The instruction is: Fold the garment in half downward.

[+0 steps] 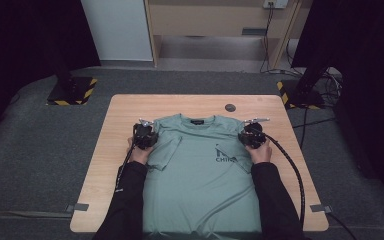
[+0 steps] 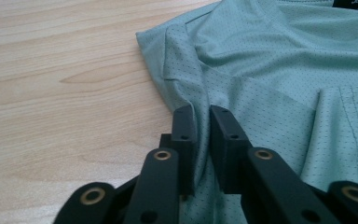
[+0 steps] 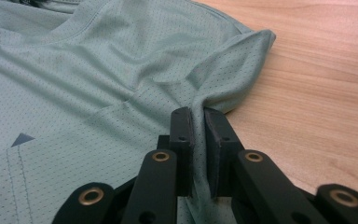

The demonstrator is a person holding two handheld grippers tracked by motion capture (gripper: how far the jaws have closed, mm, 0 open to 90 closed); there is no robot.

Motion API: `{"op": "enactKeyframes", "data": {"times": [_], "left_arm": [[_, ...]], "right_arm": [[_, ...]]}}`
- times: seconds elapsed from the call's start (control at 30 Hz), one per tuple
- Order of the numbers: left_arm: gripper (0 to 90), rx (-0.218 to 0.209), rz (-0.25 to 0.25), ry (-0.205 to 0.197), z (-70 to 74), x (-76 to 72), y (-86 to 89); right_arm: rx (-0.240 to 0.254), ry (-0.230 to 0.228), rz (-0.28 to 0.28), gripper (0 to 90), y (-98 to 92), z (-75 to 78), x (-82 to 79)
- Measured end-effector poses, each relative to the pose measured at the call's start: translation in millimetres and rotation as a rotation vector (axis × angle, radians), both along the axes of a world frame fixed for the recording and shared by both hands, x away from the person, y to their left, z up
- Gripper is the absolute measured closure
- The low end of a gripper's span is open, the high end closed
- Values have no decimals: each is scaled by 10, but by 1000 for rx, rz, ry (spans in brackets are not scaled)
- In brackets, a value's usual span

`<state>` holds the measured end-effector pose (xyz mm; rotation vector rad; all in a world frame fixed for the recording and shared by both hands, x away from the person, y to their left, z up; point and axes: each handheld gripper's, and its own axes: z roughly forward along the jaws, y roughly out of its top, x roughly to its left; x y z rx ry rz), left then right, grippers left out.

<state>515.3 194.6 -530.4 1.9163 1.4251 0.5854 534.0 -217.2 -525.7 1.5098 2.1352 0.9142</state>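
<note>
T-shirt (image 1: 200, 170), sleeves folded in | left gripper (image 2: 202, 122), right gripper (image 3: 198, 120) pinching shoulders at 10, 2 o'clock | risk: uneven lift slips thin fold free, skews shirt.

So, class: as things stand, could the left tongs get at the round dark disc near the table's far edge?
Probably not yet: the left tongs are shut on the T-shirt at its shoulder. The table toward the disc lies bare, so letting go would free them.
</note>
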Motion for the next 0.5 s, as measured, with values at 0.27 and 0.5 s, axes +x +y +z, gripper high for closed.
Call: {"op": "enactKeyframes", "data": {"times": [0.27,0.5], "left_arm": [[838,-70,26,3,119,91,130],[844,-85,45,-64,585,250,210]], "right_arm": [[111,42,0,840,-60,89,81],[277,-31,-44,841,-141,487,238]]}}
